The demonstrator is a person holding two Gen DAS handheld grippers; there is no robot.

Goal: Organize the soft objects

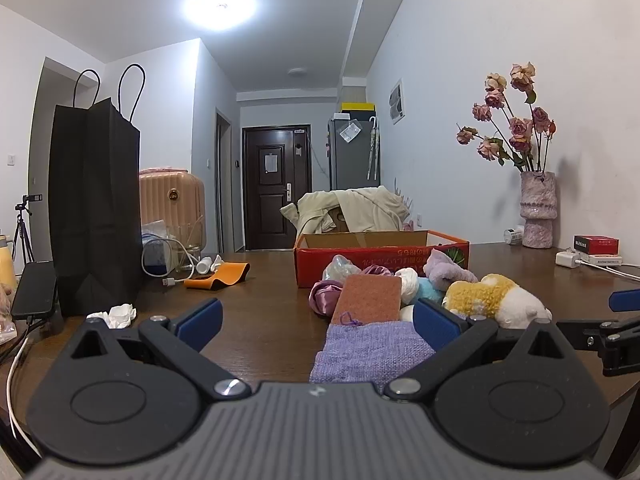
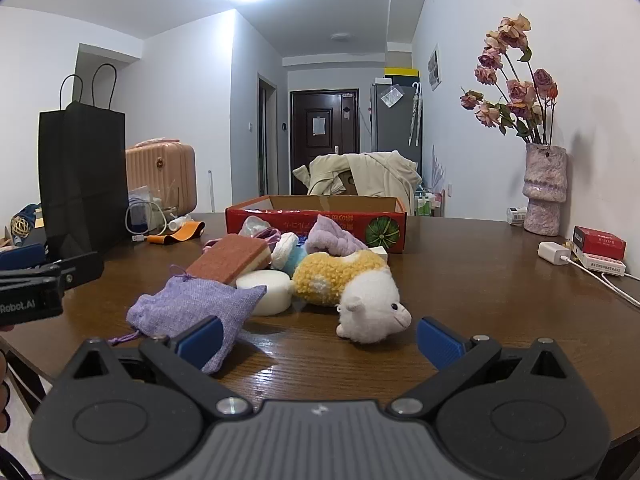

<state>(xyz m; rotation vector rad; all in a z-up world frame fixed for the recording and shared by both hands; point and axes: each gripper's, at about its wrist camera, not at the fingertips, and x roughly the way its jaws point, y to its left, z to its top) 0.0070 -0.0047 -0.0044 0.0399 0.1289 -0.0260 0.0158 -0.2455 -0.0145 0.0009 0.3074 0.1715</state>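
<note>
The soft things lie heaped on the worktop (image 2: 460,264) just in front of the red cardboard box (image 2: 316,220), which stands with its top open — by my judgement the place they are meant to go, and nothing can be seen inside it from this low angle. Taking the box as the mark: touching its near wall are a lilac towel (image 2: 334,236) and a clear plastic bundle (image 2: 256,226); nearer than those, a brown-topped sponge (image 2: 232,258) leans on a white round foam pad (image 2: 266,290); nearest of all, a purple drawstring pouch (image 2: 196,308) and a yellow-and-white plush sheep (image 2: 352,288) lie side by side on the wood. The heap sits close to the box likely so that each piece needs only a short carry.

The right tool (image 2: 320,338) is spread wide and holds nothing. Its left blue pad overlaps the near corner of the pouch in the picture, though whether it touches I cannot tell; the sheep's head lies just beyond the gap between its pads.

The left tool (image 1: 316,316) is also wide and empty, hovering low on the side of the heap away from the box. The pouch (image 1: 372,350) lies partly between its pads, close against the right one — it looks lined up for a first grasp, and nothing has been lifted yet.
</note>
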